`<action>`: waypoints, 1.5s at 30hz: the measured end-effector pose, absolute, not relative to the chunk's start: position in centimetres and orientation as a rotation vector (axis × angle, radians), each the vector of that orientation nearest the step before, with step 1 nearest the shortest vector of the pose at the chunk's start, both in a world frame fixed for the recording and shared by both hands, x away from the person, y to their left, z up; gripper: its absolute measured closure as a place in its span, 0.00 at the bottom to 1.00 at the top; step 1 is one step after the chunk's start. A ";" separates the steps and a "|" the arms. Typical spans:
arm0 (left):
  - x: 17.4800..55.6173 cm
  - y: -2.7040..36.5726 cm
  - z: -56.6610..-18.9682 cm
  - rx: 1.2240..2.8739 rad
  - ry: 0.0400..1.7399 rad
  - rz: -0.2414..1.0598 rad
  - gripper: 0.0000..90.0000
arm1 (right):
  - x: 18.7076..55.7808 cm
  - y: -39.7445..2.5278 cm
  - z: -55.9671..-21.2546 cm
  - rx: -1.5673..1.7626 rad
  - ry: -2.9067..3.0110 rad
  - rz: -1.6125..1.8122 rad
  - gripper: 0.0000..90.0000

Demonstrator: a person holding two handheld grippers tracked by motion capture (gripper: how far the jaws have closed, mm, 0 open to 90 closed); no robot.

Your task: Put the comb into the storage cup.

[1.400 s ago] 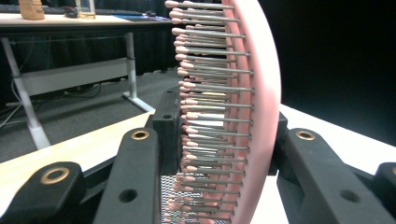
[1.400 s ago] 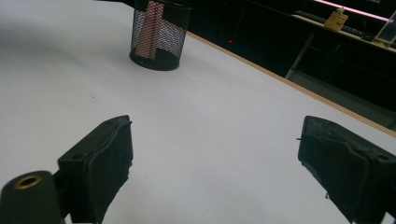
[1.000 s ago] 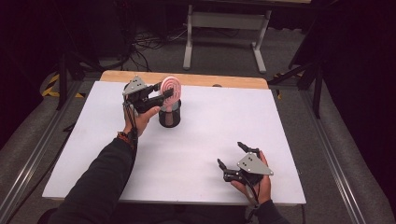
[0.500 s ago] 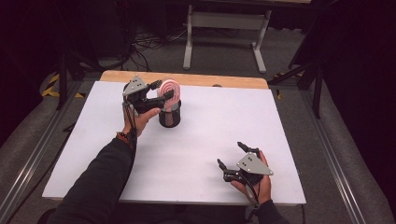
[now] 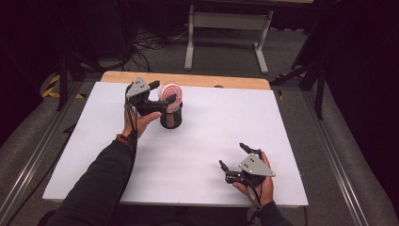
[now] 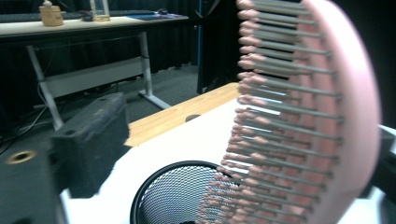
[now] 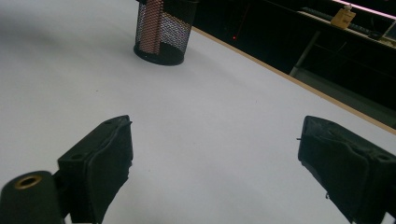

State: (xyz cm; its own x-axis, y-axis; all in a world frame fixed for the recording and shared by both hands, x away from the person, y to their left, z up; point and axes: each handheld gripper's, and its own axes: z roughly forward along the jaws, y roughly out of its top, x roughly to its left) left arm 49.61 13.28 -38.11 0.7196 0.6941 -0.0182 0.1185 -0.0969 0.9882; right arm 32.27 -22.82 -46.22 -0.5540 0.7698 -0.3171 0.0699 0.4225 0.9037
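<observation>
We are at the far left of the white counter [image 5: 202, 141], where the left gripper [image 5: 162, 104] is at the pink hairbrush [image 5: 168, 92] standing head-up in the black mesh cup [image 5: 171, 117]. In the left gripper view the brush's bristled head [image 6: 299, 116] rises just beside the jaw on the left, with the cup's round rim [image 6: 177, 186] below it. The other jaw is mostly hidden behind the brush, so we cannot tell for certain whether the left gripper is clamped on the brush or merely standing around it; a visible gap on the bristle side suggests it is not squeezed tight.

The right gripper [image 5: 234, 158] rests near the front right of the counter, well apart from the cup, its jaws spread wide and holding nothing; from its own view the cup [image 7: 161, 30] sits far off with the pink handle [image 7: 152, 21] visible through the mesh.

To do this step well, we think the handle should stay seated inside the cup, and the jaws should move straight away from the brush head, without dragging across the bristles. The cup looks light and the brush top-heavy, so any sideways tug could tip both. We should keep the wrist level and move slowly.
</observation>
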 end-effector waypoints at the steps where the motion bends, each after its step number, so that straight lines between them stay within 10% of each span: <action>1: 49.6 13.4 -38.2 1.619 0.668 0.545 0.10 | 32.3 -22.8 -46.2 0.711 1.921 1.173 0.12; 45: 46.8 13.4 -36.7 1.759 0.506 0.696 0.10 | 32.2 -22.7 -46.1 0.704 1.919 1.177 0.12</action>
State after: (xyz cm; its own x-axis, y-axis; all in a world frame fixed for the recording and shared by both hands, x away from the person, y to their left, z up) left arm 46.85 13.40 -36.70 0.7337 0.6492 0.2006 -0.0092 -0.2857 0.9583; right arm 32.18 -22.73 -46.05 -0.5571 0.7666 -0.3192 0.0629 0.4222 0.9043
